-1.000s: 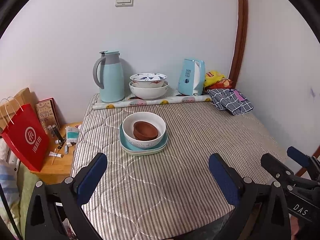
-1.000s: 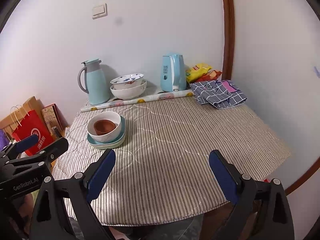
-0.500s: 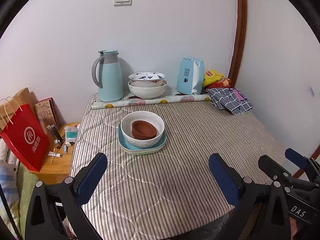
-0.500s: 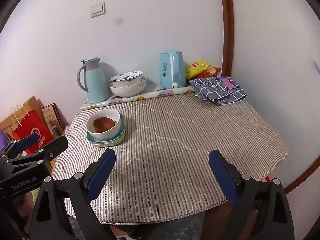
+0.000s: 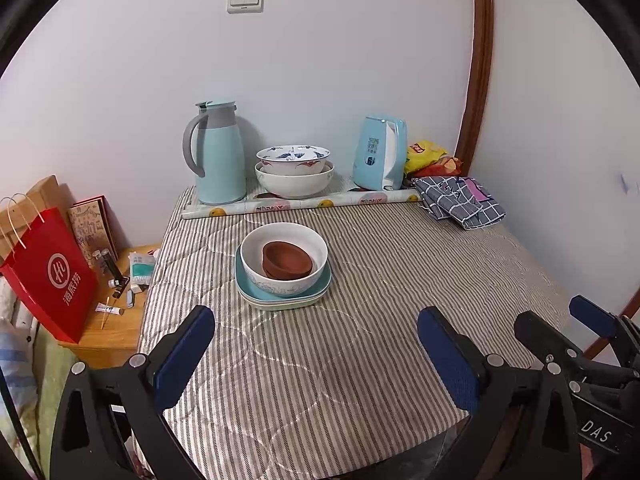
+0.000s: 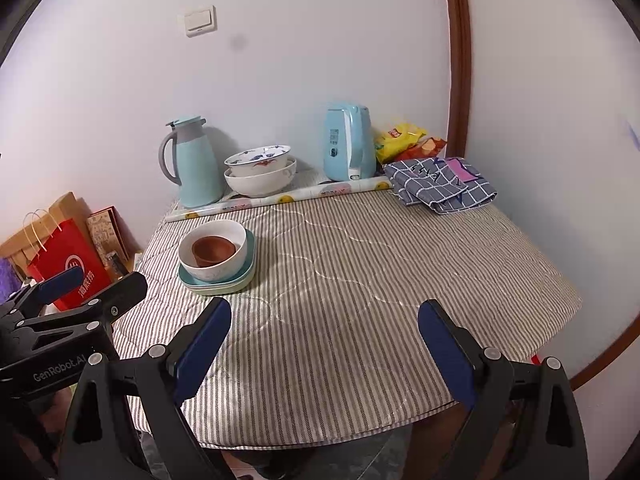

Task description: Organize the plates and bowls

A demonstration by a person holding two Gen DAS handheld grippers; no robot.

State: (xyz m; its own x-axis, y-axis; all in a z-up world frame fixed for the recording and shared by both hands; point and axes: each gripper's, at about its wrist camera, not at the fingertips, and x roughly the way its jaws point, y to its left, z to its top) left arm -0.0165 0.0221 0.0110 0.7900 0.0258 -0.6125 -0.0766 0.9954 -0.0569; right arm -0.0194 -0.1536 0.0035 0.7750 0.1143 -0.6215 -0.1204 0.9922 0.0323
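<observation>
The striped table [image 5: 400, 280] carries a light-blue thermos jug [image 5: 218, 154], an electric kettle [image 5: 380, 154] and a folded checked cloth [image 5: 460, 200] along the wall, with two nested patterned bowls [image 5: 294, 172] between jug and kettle. Nearer its left side, stacked plates [image 5: 280, 294] hold a white bowl [image 5: 286, 256] with a brown bowl [image 5: 287, 260] inside. The left gripper [image 5: 316, 344] and right gripper [image 6: 324, 344] both hang wide apart, empty, over the near edge, with nothing between them and the stack. Only the left view shows the side table [image 5: 116, 320] with small bottles.
</observation>
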